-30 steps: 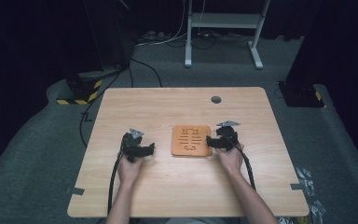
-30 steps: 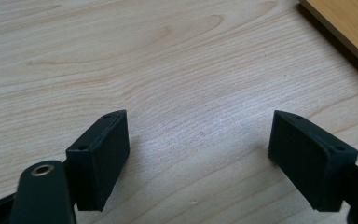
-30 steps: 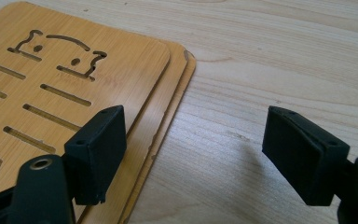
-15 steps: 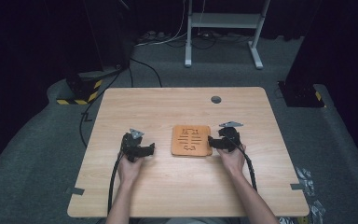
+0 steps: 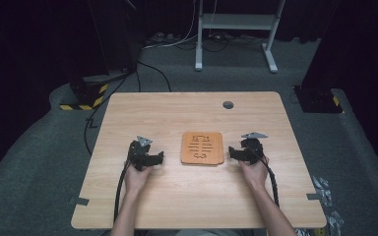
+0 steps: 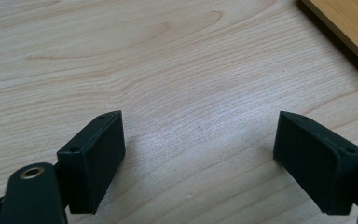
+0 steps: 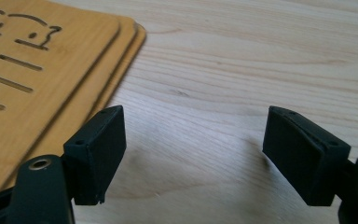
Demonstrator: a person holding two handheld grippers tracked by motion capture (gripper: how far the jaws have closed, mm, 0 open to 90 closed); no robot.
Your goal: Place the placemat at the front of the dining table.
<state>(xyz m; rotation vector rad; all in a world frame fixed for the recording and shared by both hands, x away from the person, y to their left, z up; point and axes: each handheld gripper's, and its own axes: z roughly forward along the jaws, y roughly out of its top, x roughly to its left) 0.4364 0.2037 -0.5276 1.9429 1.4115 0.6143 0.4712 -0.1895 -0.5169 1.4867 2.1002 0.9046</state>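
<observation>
We are resting on the table (image 5: 177,196), where the stacked wooden boards (image 5: 202,148) are lying between our fingers, roughly square. The right gripper (image 7: 193,156), jaws wide and empty, is sitting just beside them, nearer than the left gripper (image 6: 200,163), equally wide.

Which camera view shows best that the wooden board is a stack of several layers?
The right gripper view: the board fills its left side, with three stepped layer edges. The high view shows the whole board from above, layers barely visible. The left gripper view catches one corner.
</observation>
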